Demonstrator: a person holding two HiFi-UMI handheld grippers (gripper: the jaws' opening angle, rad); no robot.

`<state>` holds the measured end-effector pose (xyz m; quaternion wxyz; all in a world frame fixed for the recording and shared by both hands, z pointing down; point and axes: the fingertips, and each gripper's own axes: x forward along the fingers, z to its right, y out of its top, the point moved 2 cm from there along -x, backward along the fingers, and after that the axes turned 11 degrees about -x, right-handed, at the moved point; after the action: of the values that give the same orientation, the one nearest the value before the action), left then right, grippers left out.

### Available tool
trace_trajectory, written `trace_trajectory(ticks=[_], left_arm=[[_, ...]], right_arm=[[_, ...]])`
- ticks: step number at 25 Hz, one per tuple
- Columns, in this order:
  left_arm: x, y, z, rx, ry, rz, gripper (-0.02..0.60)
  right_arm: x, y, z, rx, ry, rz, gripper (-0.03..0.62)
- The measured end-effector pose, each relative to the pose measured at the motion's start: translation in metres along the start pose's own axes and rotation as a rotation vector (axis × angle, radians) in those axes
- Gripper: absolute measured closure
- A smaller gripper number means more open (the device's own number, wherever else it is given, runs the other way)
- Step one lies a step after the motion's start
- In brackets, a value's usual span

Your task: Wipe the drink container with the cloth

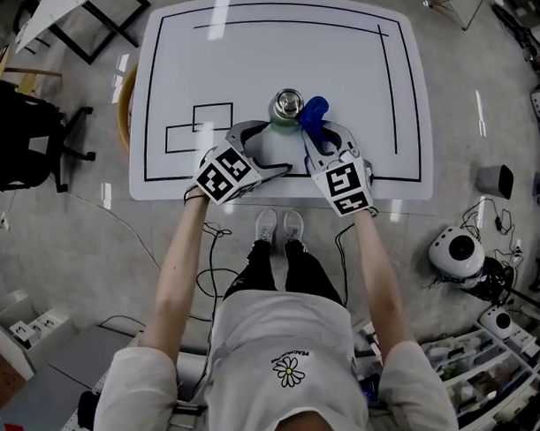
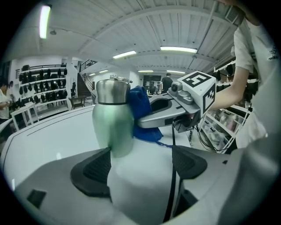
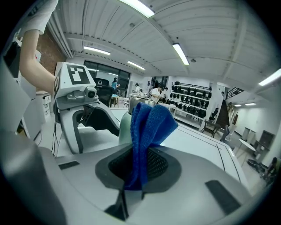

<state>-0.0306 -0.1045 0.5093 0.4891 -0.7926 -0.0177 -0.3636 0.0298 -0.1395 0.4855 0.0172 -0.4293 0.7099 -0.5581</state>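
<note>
A pale green drink bottle (image 1: pixel 285 113) with a steel cap stands upright near the front edge of the white table (image 1: pixel 186 75). My left gripper (image 1: pixel 263 148) is open at its base. In the left gripper view the bottle (image 2: pixel 113 121) stands just beyond the left pad (image 2: pixel 94 169), unclamped. My right gripper (image 1: pixel 319 137) is shut on a blue cloth (image 1: pixel 313 113), whose free end rests against the bottle's right side. In the right gripper view the cloth (image 3: pixel 147 127) rises from the shut jaws (image 3: pixel 139 169) and hides most of the bottle (image 3: pixel 124 127).
Black lines mark rectangles on the table. A black chair (image 1: pixel 25 140) stands on the floor at the left. At the right are a grey bin (image 1: pixel 495 180), a white round device (image 1: pixel 457 252) and cables. The person's feet (image 1: pixel 278 226) are at the table's front edge.
</note>
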Motion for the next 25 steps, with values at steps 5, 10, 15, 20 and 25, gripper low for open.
trace_trajectory(ticks=[5, 10, 15, 20, 25], left_arm=[[0.001, 0.001, -0.001, 0.003, 0.005, 0.003, 0.16], [0.003, 0.001, -0.002, 0.005, 0.009, 0.013, 0.16], [0.003, 0.0, -0.001, 0.012, 0.012, 0.014, 0.16], [0.003, 0.0, -0.002, 0.013, 0.011, 0.019, 0.16], [0.004, -0.003, 0.001, 0.029, 0.004, 0.016, 0.16]], right_arm=[[-0.008, 0.006, -0.015, -0.029, 0.032, -0.008, 0.551], [-0.007, 0.016, -0.034, -0.048, 0.089, 0.006, 0.551], [-0.002, 0.028, -0.048, -0.059, 0.136, 0.032, 0.551], [0.005, 0.035, -0.056, -0.087, 0.17, 0.044, 0.551], [0.008, 0.036, -0.06, -0.099, 0.19, 0.047, 0.551]])
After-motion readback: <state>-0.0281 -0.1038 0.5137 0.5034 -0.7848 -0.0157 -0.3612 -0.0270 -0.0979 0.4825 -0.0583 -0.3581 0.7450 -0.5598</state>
